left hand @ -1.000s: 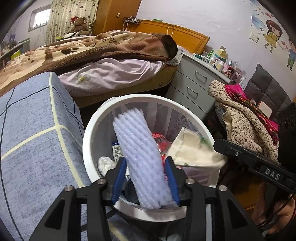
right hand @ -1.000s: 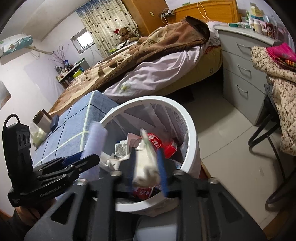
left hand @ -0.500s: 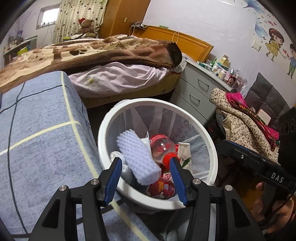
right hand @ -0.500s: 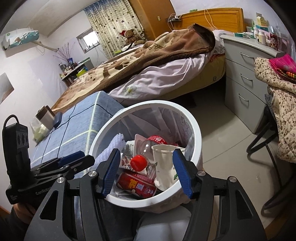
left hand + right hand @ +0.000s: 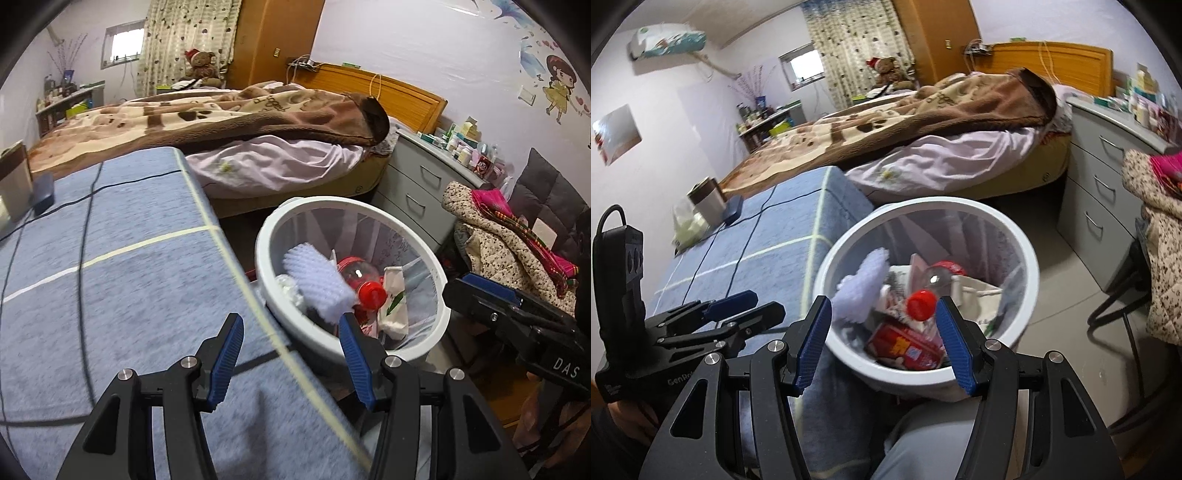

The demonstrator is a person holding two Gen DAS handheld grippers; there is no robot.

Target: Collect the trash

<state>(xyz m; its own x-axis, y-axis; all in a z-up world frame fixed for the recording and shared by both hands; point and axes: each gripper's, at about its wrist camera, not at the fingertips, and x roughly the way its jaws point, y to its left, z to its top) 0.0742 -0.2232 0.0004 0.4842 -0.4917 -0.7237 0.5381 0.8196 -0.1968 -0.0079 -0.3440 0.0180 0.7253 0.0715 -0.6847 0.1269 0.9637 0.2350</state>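
Note:
A white bin [image 5: 266,236] [image 5: 1030,258] stands beside the blue-clothed table [image 5: 110,295]. In it lie a white foam net sleeve [image 5: 317,282] [image 5: 866,280], a clear bottle with a red cap [image 5: 373,295] [image 5: 921,304], a white paper cup [image 5: 393,295] [image 5: 979,295] and a red packet [image 5: 901,345]. My left gripper [image 5: 291,332] is open and empty, over the table's edge just left of the bin. My right gripper [image 5: 882,314] is open and empty too, above the bin's near rim. Each gripper also shows at the side of the other's view.
A black cable [image 5: 83,236], a metal cup [image 5: 707,201] and a dark case [image 5: 733,208] lie on the blue cloth. Behind the bin is a bed [image 5: 258,147]. Grey drawers [image 5: 417,192] and a chair piled with clothes [image 5: 498,240] stand right. A grey-trousered knee [image 5: 923,435] is below.
Both grippers let go: the foam sleeve and the paper cup dropped into the bin. Both jaws opened and drew back from the bin; the left one swung left over the cloth.

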